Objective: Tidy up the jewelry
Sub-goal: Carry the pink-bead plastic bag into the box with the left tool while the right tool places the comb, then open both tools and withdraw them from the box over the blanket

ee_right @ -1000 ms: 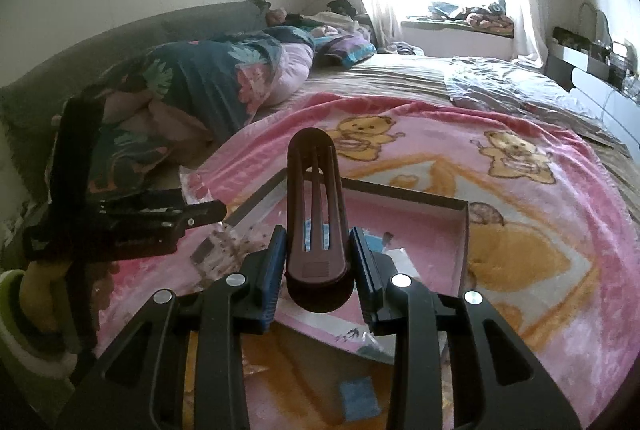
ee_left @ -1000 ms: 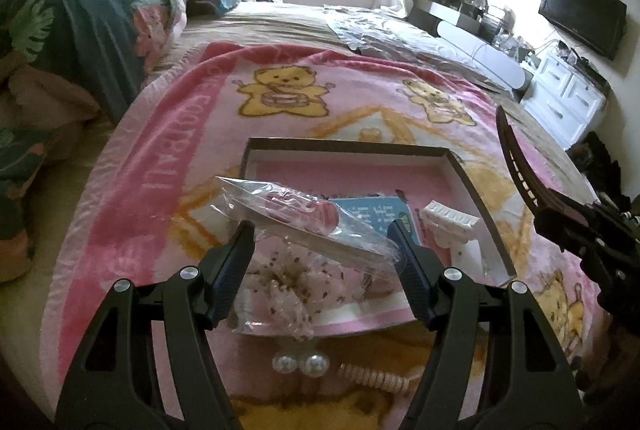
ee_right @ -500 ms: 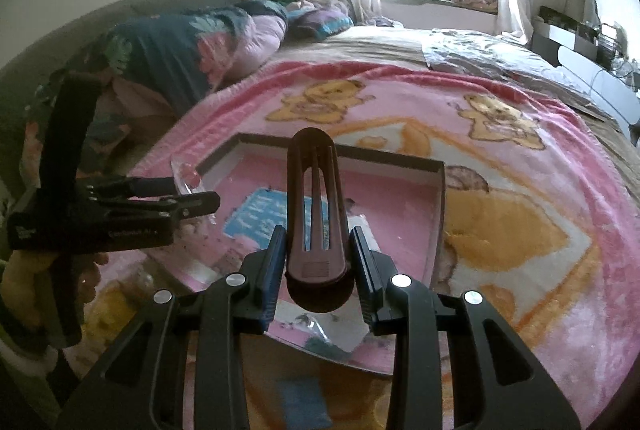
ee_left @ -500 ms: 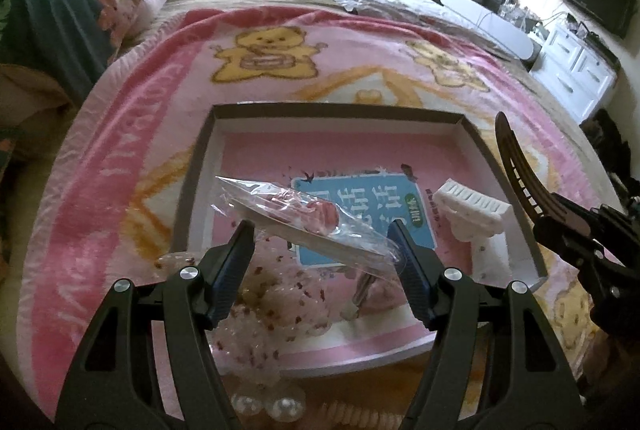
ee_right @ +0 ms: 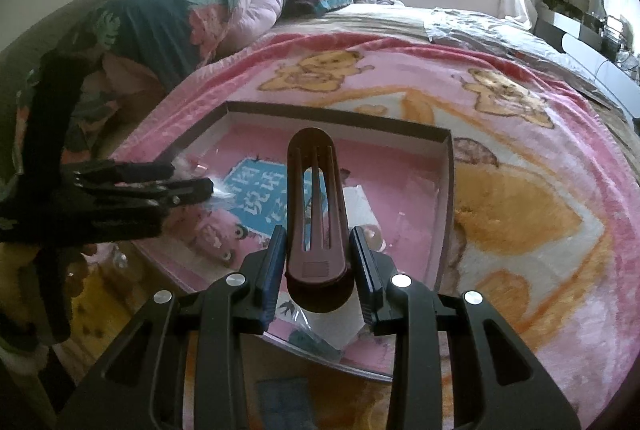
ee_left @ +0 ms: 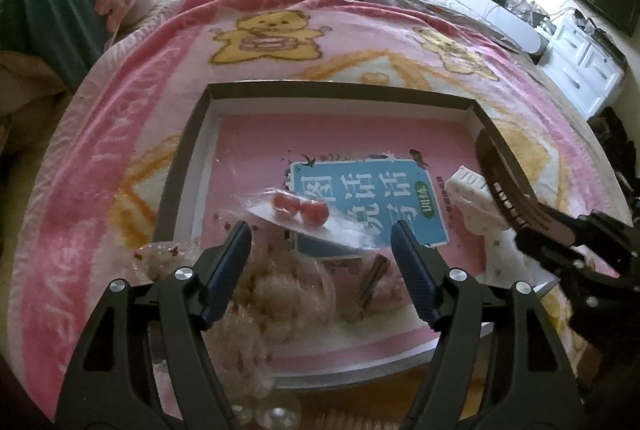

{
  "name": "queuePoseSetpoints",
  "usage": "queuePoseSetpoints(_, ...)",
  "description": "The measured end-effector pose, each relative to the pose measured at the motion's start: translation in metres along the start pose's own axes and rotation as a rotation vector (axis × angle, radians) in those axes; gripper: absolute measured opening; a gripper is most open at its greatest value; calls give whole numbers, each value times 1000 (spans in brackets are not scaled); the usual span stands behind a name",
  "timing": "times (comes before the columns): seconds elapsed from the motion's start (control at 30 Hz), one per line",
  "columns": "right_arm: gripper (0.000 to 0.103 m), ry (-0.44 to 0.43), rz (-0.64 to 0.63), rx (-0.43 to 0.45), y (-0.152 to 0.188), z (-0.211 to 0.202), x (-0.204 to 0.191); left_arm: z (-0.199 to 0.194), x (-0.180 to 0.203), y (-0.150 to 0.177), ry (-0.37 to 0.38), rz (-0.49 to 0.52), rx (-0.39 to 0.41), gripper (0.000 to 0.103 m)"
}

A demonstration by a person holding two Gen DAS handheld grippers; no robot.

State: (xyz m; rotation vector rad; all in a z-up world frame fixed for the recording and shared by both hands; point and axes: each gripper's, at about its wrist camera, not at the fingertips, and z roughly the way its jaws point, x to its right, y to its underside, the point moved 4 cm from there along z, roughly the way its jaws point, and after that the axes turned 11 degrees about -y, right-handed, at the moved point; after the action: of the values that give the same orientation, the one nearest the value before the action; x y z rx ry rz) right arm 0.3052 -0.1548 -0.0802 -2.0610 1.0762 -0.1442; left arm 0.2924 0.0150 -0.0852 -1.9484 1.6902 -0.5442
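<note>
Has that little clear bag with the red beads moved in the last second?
Yes. The clear bag left the left hand-held gripper, now open, and lies lower in the tray, on the blue label.

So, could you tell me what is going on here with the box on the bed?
A person holding a gripper in each hand is sorting hair accessories and jewelry into a shallow box on a pink bear blanket. The right gripper is shut on a brown hair clip, held above the box. The left gripper is open over the box's near side, with a clear packet of red beads just ahead of its fingertips. A white clip already lies inside.
</note>
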Motion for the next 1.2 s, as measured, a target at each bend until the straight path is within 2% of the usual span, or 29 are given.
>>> queuePoseSetpoints(0.23, 32, 17, 13, -7, 2, 2, 1, -13, -6, 0, -2, -11, 20, 67)
queuePoseSetpoints(0.43, 41, 22, 24, 11, 4, -6, 0, -27, -11, 1, 4, -34, 33, 69)
queuePoseSetpoints(0.5, 46, 25, 26, 19, 5, -11, -2, -32, -11, 2, 7, -37, 38, 69)
queuePoseSetpoints(0.6, 59, 30, 22, 44, 5, -22, -6, -41, -12, 3, 10, -40, 50, 73)
queuePoseSetpoints(0.77, 85, 61, 8, 80, 6, -43, -17, -56, -16, 5, 12, -41, 68, 73)
queuePoseSetpoints(0.87, 93, 79, 7, 105, 6, -57, -23, -67, -19, 6, 10, -46, 79, 79)
queuePoseSetpoints(0.93, 98, 88, 12, 127, 6, -68, -27, -74, -22, 7, 11, -52, 90, 81)
queuePoseSetpoints(1.2, 98, 111, 19, 188, 10, -106, -40, -107, -26, 17, 26, -63, 127, 92)
